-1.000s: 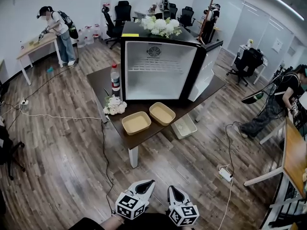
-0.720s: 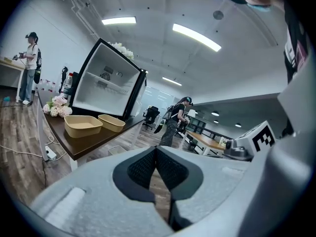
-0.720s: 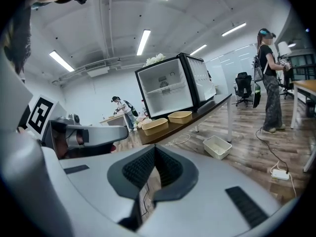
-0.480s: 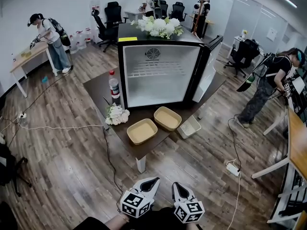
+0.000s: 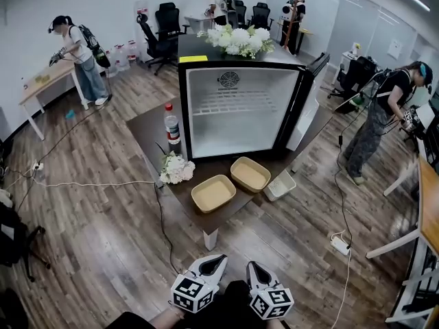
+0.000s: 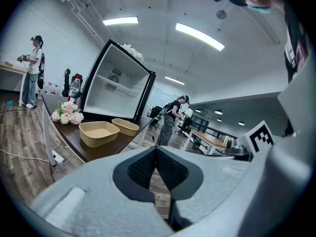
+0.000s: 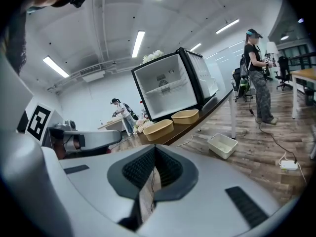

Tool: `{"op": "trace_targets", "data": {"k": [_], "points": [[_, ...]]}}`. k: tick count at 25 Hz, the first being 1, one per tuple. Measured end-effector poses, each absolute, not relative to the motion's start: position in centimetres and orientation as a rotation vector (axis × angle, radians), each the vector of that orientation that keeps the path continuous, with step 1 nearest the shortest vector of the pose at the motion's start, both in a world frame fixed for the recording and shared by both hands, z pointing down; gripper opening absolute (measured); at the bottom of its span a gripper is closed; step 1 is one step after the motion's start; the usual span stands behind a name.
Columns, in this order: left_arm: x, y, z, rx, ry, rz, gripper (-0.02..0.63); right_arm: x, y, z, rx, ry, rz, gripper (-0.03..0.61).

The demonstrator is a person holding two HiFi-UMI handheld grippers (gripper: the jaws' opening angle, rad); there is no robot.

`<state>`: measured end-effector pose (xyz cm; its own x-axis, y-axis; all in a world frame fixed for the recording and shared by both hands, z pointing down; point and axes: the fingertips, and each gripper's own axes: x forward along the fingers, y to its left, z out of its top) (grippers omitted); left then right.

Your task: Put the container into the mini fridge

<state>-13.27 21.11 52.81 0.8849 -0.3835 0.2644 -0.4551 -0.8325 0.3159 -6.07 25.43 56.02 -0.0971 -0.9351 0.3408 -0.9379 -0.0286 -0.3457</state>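
Observation:
Two tan open containers sit on a dark table (image 5: pixel 147 125) in front of a black mini fridge (image 5: pixel 240 101) whose door stands open: the nearer container (image 5: pixel 213 193) (image 6: pixel 98 133) (image 7: pixel 158 129) and the farther container (image 5: pixel 250 174) (image 6: pixel 126 126) (image 7: pixel 185 116). The fridge interior is white with a wire shelf. Both grippers are low at the bottom of the head view, well short of the table. My left gripper (image 5: pixel 218 260) (image 6: pixel 156 148) is shut with nothing in it. My right gripper (image 5: pixel 250 266) (image 7: pixel 154 149) is shut and empty too.
On the table stand a bottle with a red cap (image 5: pixel 171 126) and a white flower bunch (image 5: pixel 176 169). A white bin (image 5: pixel 279 184) lies on the floor beside the table. Cables (image 5: pixel 161 214) trail across the wood floor. Several people stand at desks around the room.
The table and fridge have come closer and shifted right in the head view as I walk toward them. Both grippers keep their place at the bottom, still shut.

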Motion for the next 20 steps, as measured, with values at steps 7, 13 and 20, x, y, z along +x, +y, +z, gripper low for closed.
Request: {"op": "trace_targets", "data": {"k": [7,13,20], "points": [[-14.3,19.1,52.9,2.640,-0.691,0.248,0.009,-6.1,23.5,55.7,2.077,-2.219,0.781,0.009],[-13.7,16.8,53.1,2.614,-0.775,0.228,0.008,-4.4,21.0,56.0,2.040,-2.253,0.795,0.009],[-12.0,14.2,53.7,2.573,-0.907,0.243,0.009,-1.9,16.0,56.1,1.918,-2.346,0.829,0.009]]}}
